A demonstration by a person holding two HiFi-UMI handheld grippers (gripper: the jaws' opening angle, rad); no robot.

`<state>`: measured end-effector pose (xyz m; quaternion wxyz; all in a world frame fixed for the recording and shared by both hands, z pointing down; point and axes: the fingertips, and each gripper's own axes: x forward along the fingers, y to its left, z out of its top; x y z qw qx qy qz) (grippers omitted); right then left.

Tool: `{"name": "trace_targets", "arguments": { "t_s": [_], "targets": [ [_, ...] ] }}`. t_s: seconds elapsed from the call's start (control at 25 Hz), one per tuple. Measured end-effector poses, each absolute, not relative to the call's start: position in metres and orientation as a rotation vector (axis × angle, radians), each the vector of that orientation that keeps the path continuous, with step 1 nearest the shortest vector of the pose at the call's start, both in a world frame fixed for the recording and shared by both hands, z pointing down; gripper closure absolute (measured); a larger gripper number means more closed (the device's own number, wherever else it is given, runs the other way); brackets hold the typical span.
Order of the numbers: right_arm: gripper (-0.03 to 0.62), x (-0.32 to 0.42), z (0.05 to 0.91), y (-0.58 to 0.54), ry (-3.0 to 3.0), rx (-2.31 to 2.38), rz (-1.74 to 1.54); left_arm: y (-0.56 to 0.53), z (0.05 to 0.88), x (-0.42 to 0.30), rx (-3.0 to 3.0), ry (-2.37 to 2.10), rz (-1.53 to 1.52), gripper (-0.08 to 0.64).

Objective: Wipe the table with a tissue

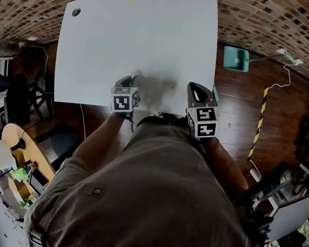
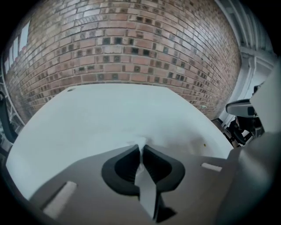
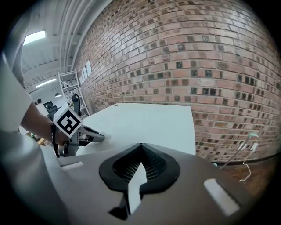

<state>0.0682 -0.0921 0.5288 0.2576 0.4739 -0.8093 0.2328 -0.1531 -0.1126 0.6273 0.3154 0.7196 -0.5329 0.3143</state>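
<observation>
The white table (image 1: 142, 31) fills the upper middle of the head view. My left gripper (image 1: 130, 80) rests low over its near edge, shut on a small white tissue (image 1: 136, 73). In the left gripper view the tissue (image 2: 141, 145) is a thin crumpled strip pinched between the closed jaws, its tip touching the table (image 2: 109, 114). My right gripper (image 1: 194, 87) hovers at the table's near right corner, shut with nothing in it. In the right gripper view its jaws (image 3: 141, 147) meet, and the left gripper (image 3: 90, 136) shows at the left.
A dark round spot (image 1: 76, 12) marks the table's far left corner, and a tiny speck (image 1: 174, 86) lies between the grippers. A teal dustpan (image 1: 236, 58) and a yellow-black striped bar (image 1: 259, 123) lie on the wooden floor to the right. A brick wall (image 2: 131, 44) stands behind.
</observation>
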Motion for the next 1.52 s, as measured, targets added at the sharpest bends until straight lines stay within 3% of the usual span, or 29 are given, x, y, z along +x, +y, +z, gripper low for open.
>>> {"name": "trace_targets", "arguments": {
  "t_s": [0.28,0.48,1.08,1.52],
  "targets": [
    [0.578,0.051,0.528,-0.092,-2.179,1.304,0.626,-0.121,0.632,-0.208,1.819,-1.485,0.806,0.537],
    [0.578,0.043,0.525,-0.089,-2.146,1.350,0.634,-0.124,0.627,-0.210,1.864,-1.456,0.810,0.537],
    [0.578,0.076,0.523,-0.075,-2.155,1.386,0.615,-0.102,0.610,-0.159,1.954,-1.446,0.764,0.537],
    [0.578,0.139,0.531,-0.069,-2.269,1.209,0.605,-0.064,0.588,-0.098,1.837,-1.607,0.734,0.537]
  ]
}}
